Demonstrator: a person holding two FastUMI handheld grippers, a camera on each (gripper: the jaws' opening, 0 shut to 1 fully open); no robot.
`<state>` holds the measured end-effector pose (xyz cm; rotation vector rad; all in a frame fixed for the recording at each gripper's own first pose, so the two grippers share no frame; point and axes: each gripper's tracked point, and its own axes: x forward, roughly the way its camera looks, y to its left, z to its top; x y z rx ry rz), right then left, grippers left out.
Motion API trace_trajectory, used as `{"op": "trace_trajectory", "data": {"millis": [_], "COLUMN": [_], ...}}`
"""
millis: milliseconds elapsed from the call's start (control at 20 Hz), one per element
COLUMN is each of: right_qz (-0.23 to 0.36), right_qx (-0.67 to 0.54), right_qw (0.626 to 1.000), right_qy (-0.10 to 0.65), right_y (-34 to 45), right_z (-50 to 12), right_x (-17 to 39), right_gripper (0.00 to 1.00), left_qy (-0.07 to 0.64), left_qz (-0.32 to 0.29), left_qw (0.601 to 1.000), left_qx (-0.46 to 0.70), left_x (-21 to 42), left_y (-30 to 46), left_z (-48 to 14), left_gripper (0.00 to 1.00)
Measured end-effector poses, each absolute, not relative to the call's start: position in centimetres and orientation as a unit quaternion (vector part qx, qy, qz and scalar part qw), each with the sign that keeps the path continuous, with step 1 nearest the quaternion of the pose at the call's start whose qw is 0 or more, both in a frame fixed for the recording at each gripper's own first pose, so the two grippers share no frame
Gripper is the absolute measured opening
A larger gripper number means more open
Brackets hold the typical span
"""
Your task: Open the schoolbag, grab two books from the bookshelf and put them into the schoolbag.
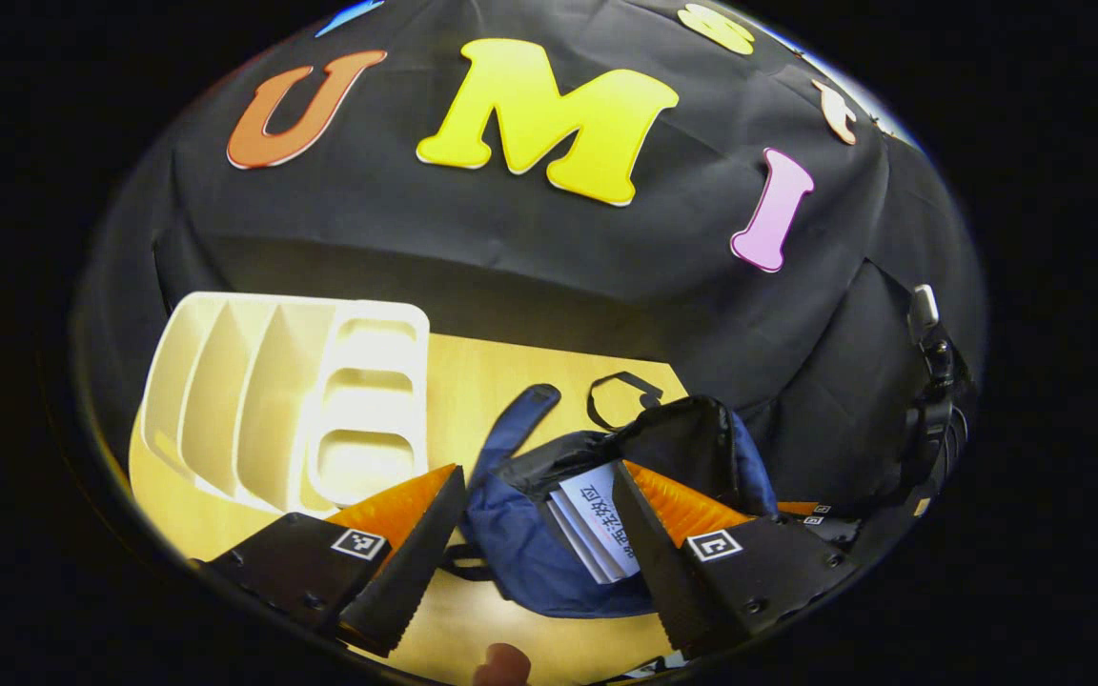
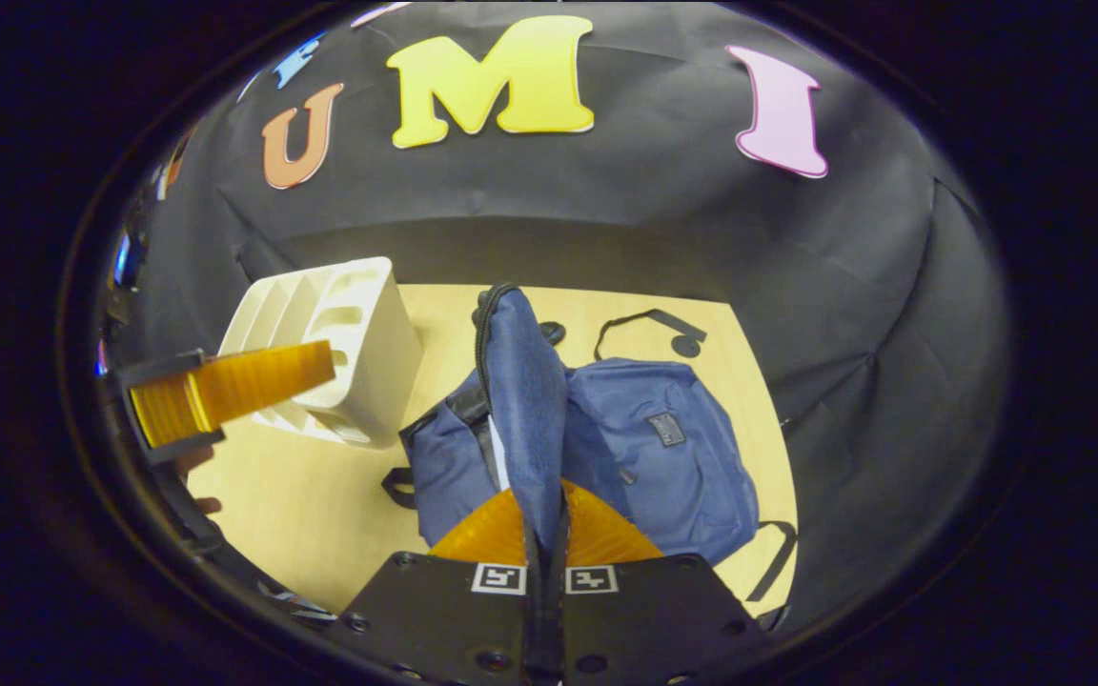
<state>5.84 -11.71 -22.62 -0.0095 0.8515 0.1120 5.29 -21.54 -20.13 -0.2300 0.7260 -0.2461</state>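
Blue schoolbag [image 2: 654, 448] flap pinched by right gripper [image 2: 545, 534] fingers; left gripper [image 1: 539, 519] fingers spread, books [image 1: 597, 524] seemingly inside.

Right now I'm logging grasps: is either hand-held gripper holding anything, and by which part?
The right hand-held gripper pinches the schoolbag's lifted flap. The left hand-held gripper is open, holding nothing.

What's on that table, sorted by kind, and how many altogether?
Schoolbag: 1
Bookshelf: 1
Books, inside the schoolbag: 2, as far as I can tell
Total: 4
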Motion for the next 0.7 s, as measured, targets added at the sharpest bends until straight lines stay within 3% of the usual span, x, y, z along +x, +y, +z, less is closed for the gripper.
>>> {"op": "trace_trajectory", "data": {"millis": [450, 600, 650, 700], "right_qz": [0.043, 0.037, 0.036, 0.039], "right_qx": [-0.005, 0.013, 0.021, 0.031], "right_qw": [0.907, 0.907, 0.907, 0.907], "right_qy": [0.419, 0.419, 0.418, 0.419], "right_y": [-7.7, -6.5, -6.2, -5.7], "right_z": [-25.0, -25.4, -25.5, -25.5], "right_x": [5.4, 5.1, 4.9, 4.8], "right_gripper": [0.04, 0.12, 0.22, 0.27], "left_qy": [0.246, 0.233, 0.227, 0.223], "left_qz": [-0.052, -0.037, -0.033, -0.029], "left_qw": [0.966, 0.970, 0.971, 0.973], "left_qx": [-0.053, -0.058, -0.059, -0.059], "left_x": [5.8, 5.8, 5.7, 5.7], "left_y": [-14.1, -12.3, -11.7, -11.1], "left_z": [-10.4, -8.6, -8.2, -7.7], "left_gripper": [0.98, 0.98, 0.98, 0.98]}}
